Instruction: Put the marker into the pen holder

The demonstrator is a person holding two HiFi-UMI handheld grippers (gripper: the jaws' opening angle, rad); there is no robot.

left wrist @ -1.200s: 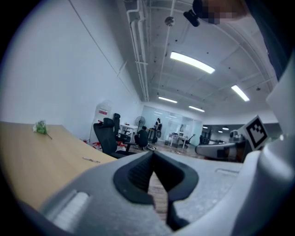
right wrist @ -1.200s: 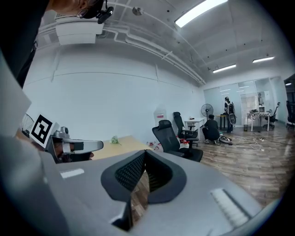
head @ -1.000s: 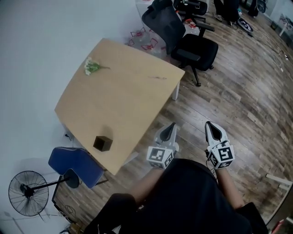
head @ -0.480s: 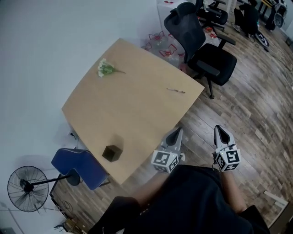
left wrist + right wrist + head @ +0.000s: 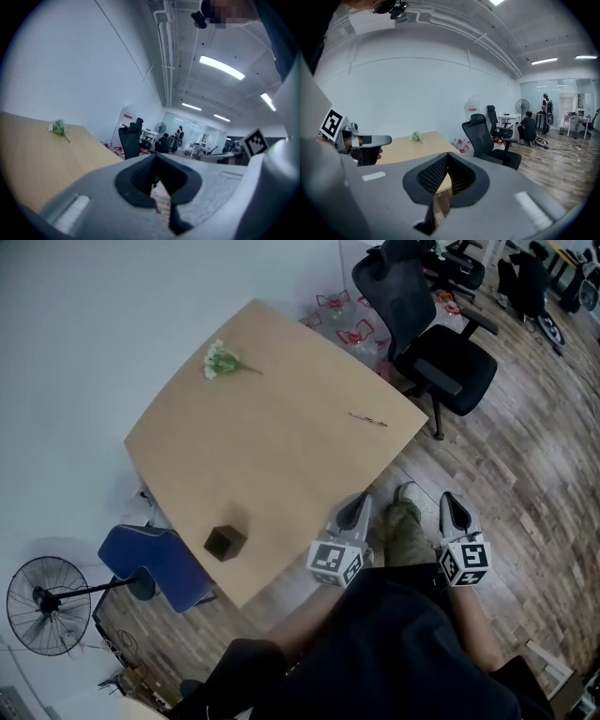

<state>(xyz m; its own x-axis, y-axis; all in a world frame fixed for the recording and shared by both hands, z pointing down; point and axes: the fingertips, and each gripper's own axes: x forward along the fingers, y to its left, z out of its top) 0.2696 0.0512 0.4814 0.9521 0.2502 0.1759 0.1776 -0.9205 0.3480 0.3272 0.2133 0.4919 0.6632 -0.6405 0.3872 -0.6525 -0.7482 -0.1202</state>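
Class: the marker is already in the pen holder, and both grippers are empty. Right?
Wrong on the marker: the head view shows it lying on the table, far from the pen holder. The left gripper and right gripper are empty.

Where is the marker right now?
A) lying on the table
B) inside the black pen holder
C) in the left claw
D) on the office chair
A: the marker lies flat on the table, apart from the pen holder, and the left claw and right claw are shut on nothing.
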